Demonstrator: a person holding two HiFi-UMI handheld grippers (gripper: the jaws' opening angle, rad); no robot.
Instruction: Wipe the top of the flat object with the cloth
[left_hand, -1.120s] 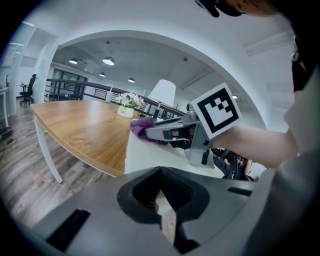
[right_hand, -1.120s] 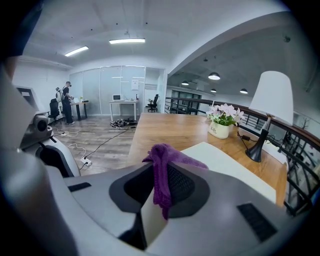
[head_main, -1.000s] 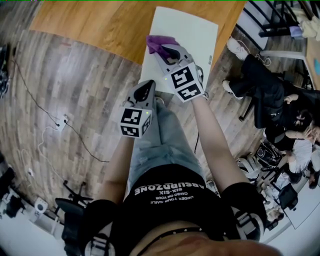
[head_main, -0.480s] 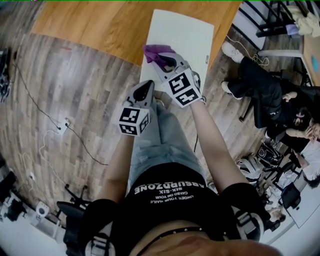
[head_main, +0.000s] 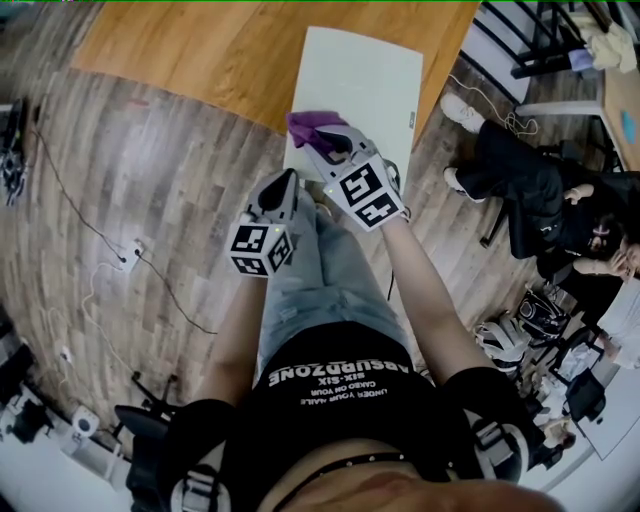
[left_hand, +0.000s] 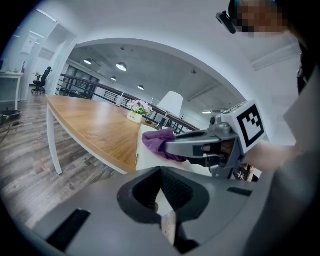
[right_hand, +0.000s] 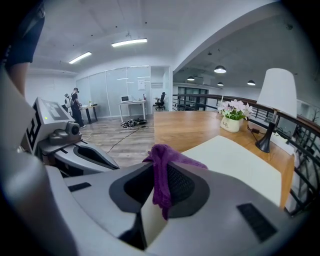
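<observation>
- Right gripper (right_hand: 159, 172): jaws pinching a bunched fold of the purple cloth (right_hand: 176, 157). Part hangs down between them and the rest spills over the tips.
- Left gripper (left_hand: 161, 172): jaws pressed together with nothing between them, held lower left of the right gripper in the head view.
- The cloth sits at upper centre of the head view, over the near end of the flat object (head_main: 365, 85). I cannot confirm contact.
- The flat object is a white panel lying on the wooden tabletop (head_main: 230, 50), with its near end past the tabletop edge.
- Handling, judged: the cloth is soft, light and limp. A pinch on a gathered fold suits it, leaving loose fabric ahead of the tips to do the wiping.
- Handling, judged: the panel looks stiff and smooth and may slide under a stroke. Its near edge is the place to steady it.
- Writing: the shirt print (head_main: 340, 375) reads "ABSURDZONE", upside down. I do not trust my reading of the smaller lines below it.
- The flower pot (right_hand: 230, 123) carries a label too small to read.
</observation>
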